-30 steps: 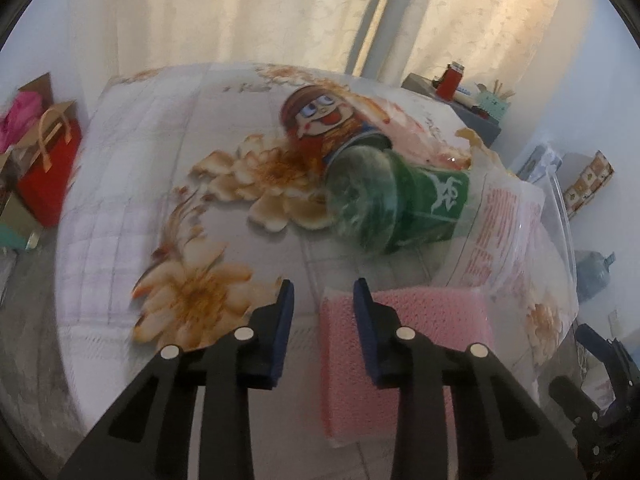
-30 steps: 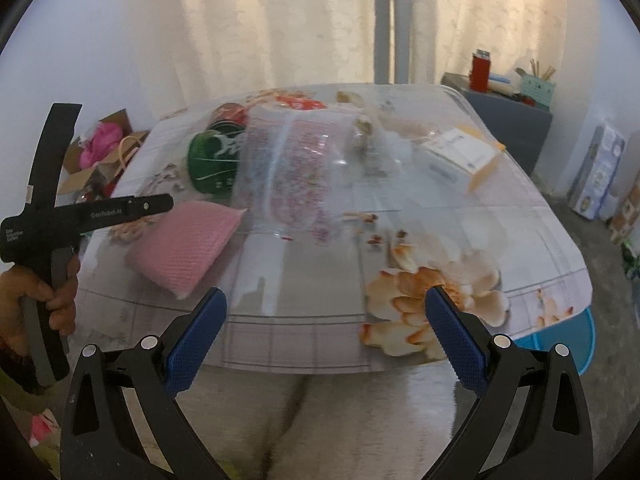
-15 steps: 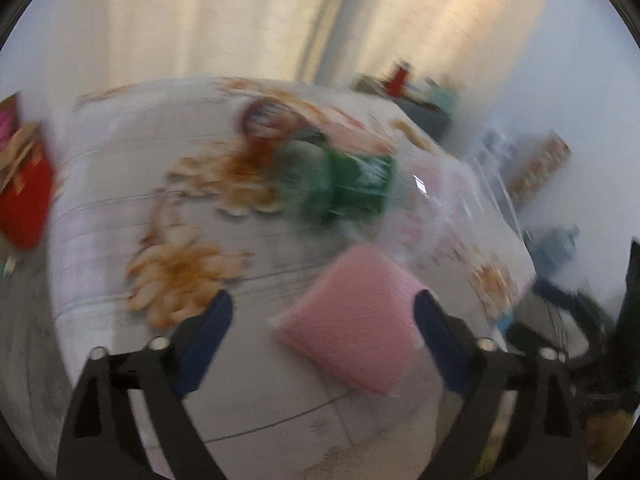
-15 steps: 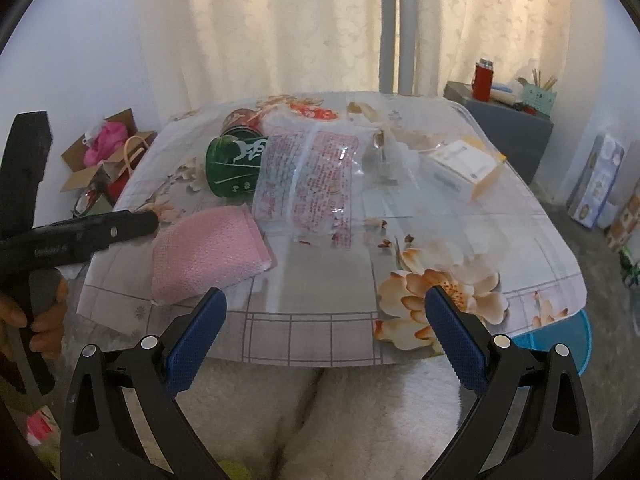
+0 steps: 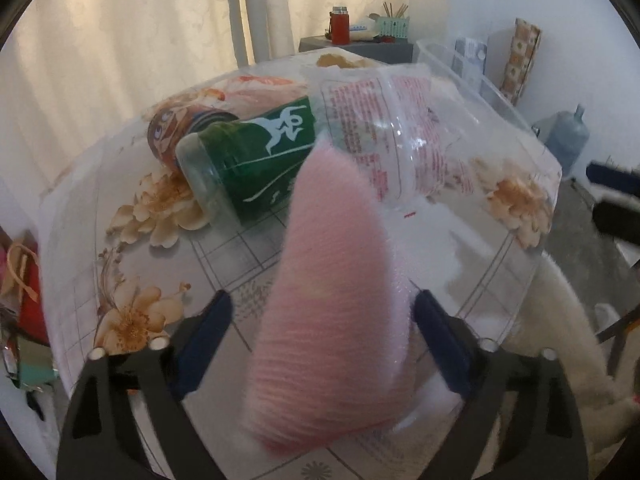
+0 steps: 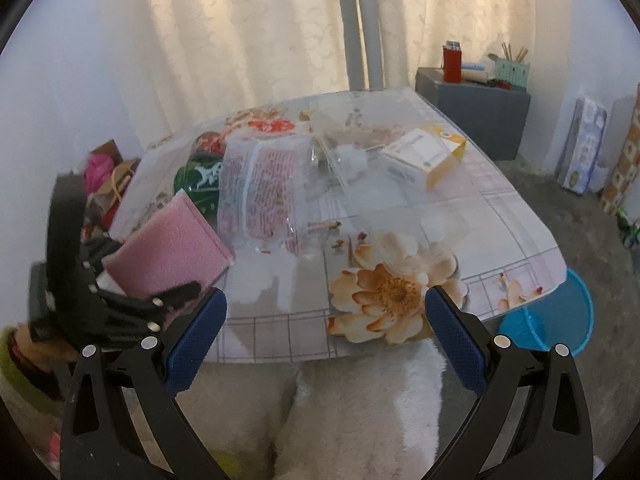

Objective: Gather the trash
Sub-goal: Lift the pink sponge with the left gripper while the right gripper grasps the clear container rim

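- While the trash is being collected, the left gripper (image 5: 324, 308) is seen with its jaws standing wide around a pink sponge (image 5: 336, 264); whether the pad is clamped or merely straddled cannot be told.
- Pink sponge: raised and tilted, nearer the person than the green can (image 5: 256, 160), one corner pointing away from the tool toward that can. Its outline is blurred.
- Green can: lying on its side on the table (image 5: 240, 252), long axis running from its clear end back to the right.
- Printed clear wrapper (image 5: 384, 120): just beside the can, on its right, flat.
- Yellow-and-white box (image 6: 428, 152): well apart from the can, further right.
- Right gripper (image 6: 326, 312): jaws spread, nothing between them, held short of the table edge.
- Blue basket (image 6: 556, 320): on the floor, well apart from the can, beyond the table's near right corner. It is judged the likely drop point, so the sponge would have to be carried rightward; the right gripper is nearer it.
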